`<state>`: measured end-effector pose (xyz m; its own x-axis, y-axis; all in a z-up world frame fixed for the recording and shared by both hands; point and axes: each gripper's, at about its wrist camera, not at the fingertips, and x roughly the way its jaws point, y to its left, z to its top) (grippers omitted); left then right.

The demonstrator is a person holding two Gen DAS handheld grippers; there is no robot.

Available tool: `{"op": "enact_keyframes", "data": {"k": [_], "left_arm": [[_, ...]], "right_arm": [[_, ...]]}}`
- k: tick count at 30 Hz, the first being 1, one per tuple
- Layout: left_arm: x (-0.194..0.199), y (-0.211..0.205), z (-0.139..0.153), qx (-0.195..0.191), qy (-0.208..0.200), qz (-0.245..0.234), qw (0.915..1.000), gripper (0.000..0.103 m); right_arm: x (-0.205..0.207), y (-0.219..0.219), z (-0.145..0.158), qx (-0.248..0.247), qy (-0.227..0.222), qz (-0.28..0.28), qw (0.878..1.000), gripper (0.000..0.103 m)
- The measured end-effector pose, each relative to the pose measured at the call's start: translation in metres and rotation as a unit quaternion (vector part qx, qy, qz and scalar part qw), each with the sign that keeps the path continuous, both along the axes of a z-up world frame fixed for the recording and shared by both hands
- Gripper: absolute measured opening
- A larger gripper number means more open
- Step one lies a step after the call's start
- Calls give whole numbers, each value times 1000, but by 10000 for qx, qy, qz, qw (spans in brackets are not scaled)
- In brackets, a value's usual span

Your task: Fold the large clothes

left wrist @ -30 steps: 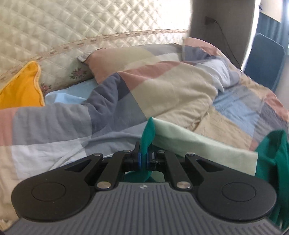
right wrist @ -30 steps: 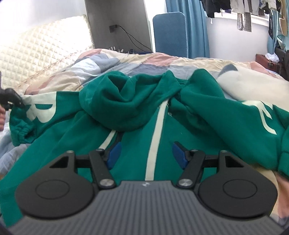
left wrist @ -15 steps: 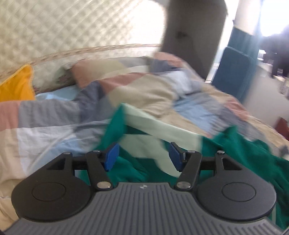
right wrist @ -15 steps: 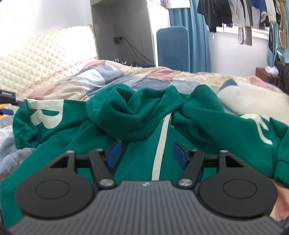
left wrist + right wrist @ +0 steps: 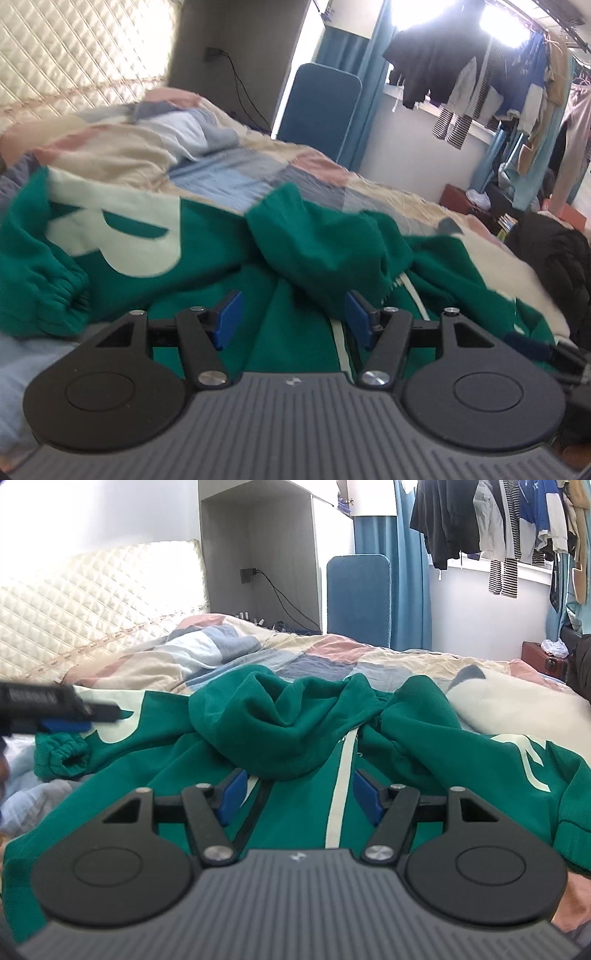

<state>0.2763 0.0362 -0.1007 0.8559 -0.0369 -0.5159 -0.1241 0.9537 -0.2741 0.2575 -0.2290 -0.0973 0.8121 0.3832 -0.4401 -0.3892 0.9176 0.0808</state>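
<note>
Green zip hoodie (image 5: pixel 306 805) sprawls front-up on the patchwork bed (image 5: pixel 388 657), hood bunched over the chest, both the left gripper (image 5: pixel 291 314) and right gripper (image 5: pixel 299 792) with jaws wide and empty, so I'd flatten that hood before folding sleeves.

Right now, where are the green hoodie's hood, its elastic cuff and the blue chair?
hood (image 5: pixel 280 731), right wrist view, on the bunched fabric in the middle.
elastic cuff (image 5: pixel 61 757), right wrist view, on the gathered sleeve end.
blue chair (image 5: pixel 358 594), right wrist view, on the middle of the backrest.
</note>
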Motion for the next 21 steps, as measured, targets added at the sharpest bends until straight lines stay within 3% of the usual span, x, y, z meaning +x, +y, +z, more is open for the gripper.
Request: {"op": "enact_keyframes", "data": {"k": [3,6,9,12,16,21], "left_arm": [[13,14,-15,-117,75,-84,9999,66],[23,15,-23,142,61,-202,9997,66],[35,24,-29,103,56,-212,9997,66],[43,29,-36,283,77,-112,9995,66],[52,43,-45,214,103,-59,9997,66],[67,62,-61,-159,250,92,9995,66]], "right_arm": [[7,5,-4,16,14,-28,10000,70],[21,15,-6,14,127,-16,9999,70],[41,28,-9,72,127,-90,9999,72],[66,45,-17,38,120,-222,9997,94],[108,70,-34,36,439,-172,9989,94],[163,108,-61,-222,539,-158,9982,94]]}}
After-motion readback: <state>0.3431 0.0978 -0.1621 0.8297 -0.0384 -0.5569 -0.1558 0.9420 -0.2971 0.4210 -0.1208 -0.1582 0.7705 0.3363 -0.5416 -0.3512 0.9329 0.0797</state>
